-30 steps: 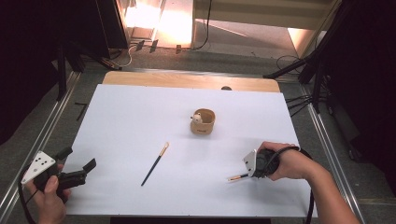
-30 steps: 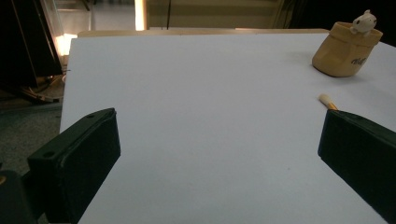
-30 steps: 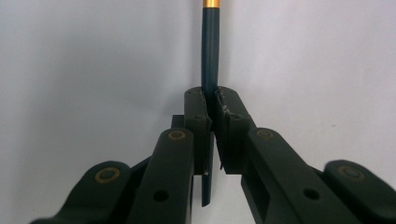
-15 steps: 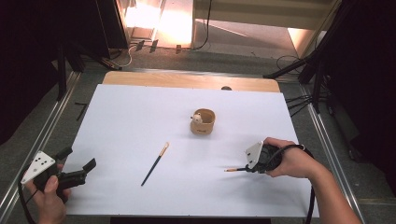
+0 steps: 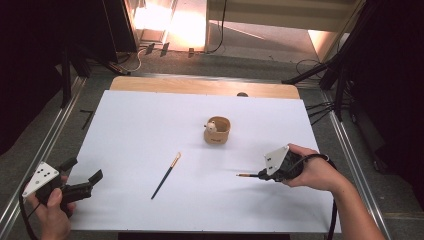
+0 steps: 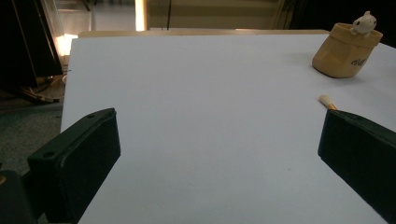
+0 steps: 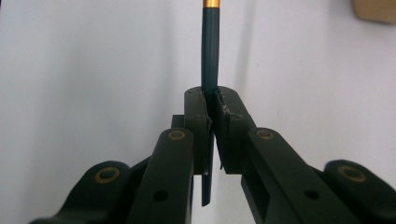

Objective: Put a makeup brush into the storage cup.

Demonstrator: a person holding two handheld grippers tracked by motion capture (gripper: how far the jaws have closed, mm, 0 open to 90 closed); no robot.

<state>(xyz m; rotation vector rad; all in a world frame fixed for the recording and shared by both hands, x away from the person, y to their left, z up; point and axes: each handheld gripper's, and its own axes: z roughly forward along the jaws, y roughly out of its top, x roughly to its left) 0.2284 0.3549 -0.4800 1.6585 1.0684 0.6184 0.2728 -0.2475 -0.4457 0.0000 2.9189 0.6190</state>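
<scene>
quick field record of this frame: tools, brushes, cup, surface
right tool: shut on a dark-handled brush, held level above the sheet
left tool: open, nothing between the jaws, near the sheet's left corner
second brush: lying loose on the sheet, apart from both tools
cup: tan, upright, small white figure at its rim
sheet: white, covers the table

We see the right tool (image 5: 260, 175) clamped on a dark paintbrush (image 5: 247, 175). A second ago that brush angled down toward the near edge of the worktop (image 5: 150, 115), tip low. Now it lies nearly level, pointing left across the sheet, and our right hand (image 5: 307, 172) has drawn slightly back toward the right.
</scene>
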